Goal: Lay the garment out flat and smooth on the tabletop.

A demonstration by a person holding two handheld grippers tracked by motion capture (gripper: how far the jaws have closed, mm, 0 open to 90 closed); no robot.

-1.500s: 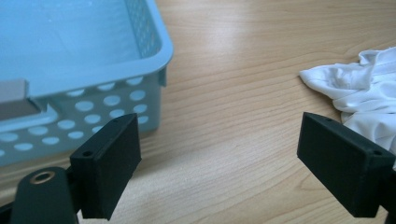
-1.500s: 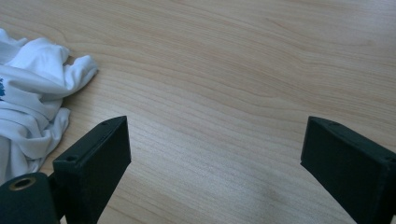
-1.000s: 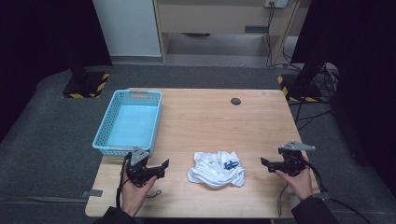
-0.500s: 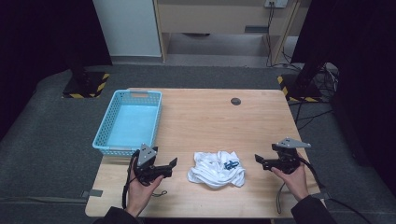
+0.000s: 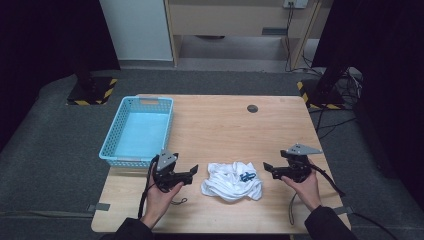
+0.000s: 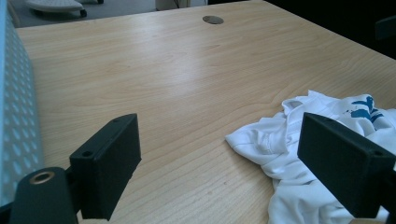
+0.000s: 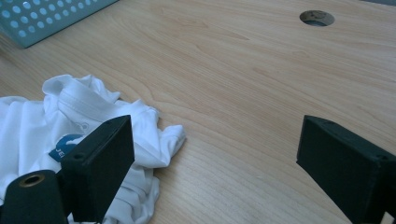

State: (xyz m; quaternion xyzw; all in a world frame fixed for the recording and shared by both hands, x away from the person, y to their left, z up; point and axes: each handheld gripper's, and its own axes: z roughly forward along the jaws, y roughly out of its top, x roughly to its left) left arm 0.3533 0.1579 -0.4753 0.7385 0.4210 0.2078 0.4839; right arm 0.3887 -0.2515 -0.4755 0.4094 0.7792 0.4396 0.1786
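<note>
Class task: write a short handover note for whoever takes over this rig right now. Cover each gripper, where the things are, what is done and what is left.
Left gripper: open, holding nothing, just left of the white garment.
Right gripper: open, holding nothing, just right of the garment.
White garment: crumpled on the table's near edge between the two grippers, blue print facing up.
Blue basket: at the table's left side, nothing in it.
Done: both grippers are in position on either side of the garment.
Left: no grasp made yet; the garment probably has to be picked up, perhaps for the basket.
</note>
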